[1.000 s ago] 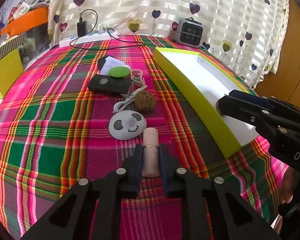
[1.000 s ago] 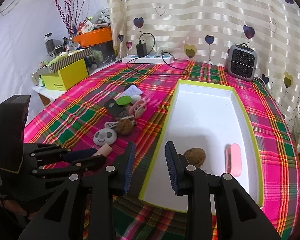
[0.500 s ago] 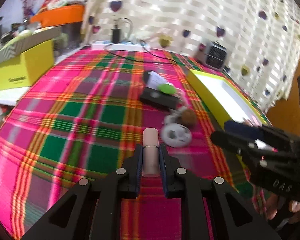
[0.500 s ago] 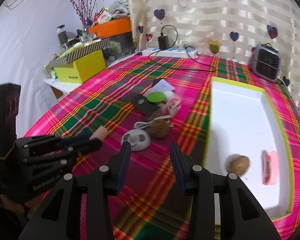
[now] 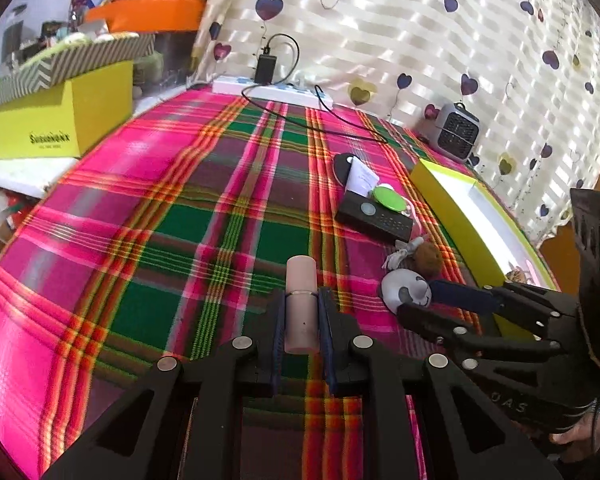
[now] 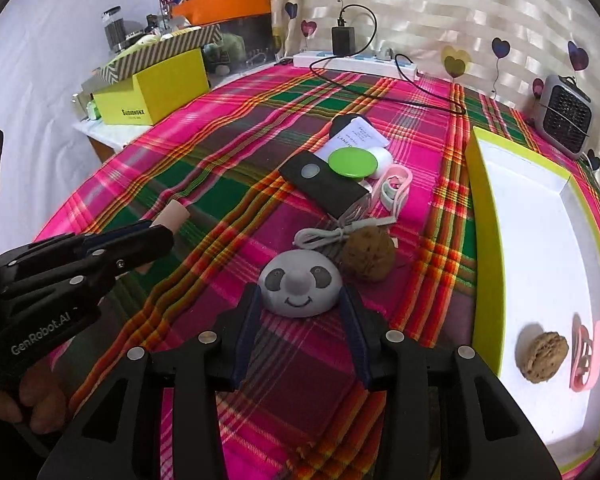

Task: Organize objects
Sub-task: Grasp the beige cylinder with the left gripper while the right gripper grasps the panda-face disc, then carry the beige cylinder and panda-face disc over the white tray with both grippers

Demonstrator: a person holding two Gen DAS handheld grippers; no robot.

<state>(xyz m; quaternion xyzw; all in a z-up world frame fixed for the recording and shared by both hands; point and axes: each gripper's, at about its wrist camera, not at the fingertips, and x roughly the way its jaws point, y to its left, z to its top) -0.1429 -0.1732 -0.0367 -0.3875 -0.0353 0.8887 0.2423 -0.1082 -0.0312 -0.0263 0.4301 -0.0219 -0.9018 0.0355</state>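
Observation:
My left gripper [image 5: 301, 312] is shut on a pale pink tube [image 5: 301, 304] and holds it over the plaid tablecloth, left of the object pile; the tube's tip shows in the right wrist view [image 6: 174, 214]. My right gripper [image 6: 300, 312] is open, its fingers either side of a grey panda-face dome [image 6: 300, 288] on the cloth. The dome also shows in the left wrist view [image 5: 404, 292]. The yellow-rimmed white tray [image 6: 540, 240] at the right holds a brown walnut-like ball [image 6: 543, 356] and a pink clip [image 6: 584, 360].
Beyond the dome lie a brown sponge ball [image 6: 368, 254], a white cable [image 6: 332, 234], a black remote [image 6: 324, 186], a green disc [image 6: 352, 163], a pink clip [image 6: 396, 184] and a paper card [image 6: 356, 136]. A yellow box [image 6: 156, 88], a power strip [image 6: 356, 60] and a small heater [image 6: 566, 112] stand at the table's far edges.
The left gripper has swung left with the tube, away from the tray. The right gripper has moved left from over the tray, opened wider and come down around the panda dome.

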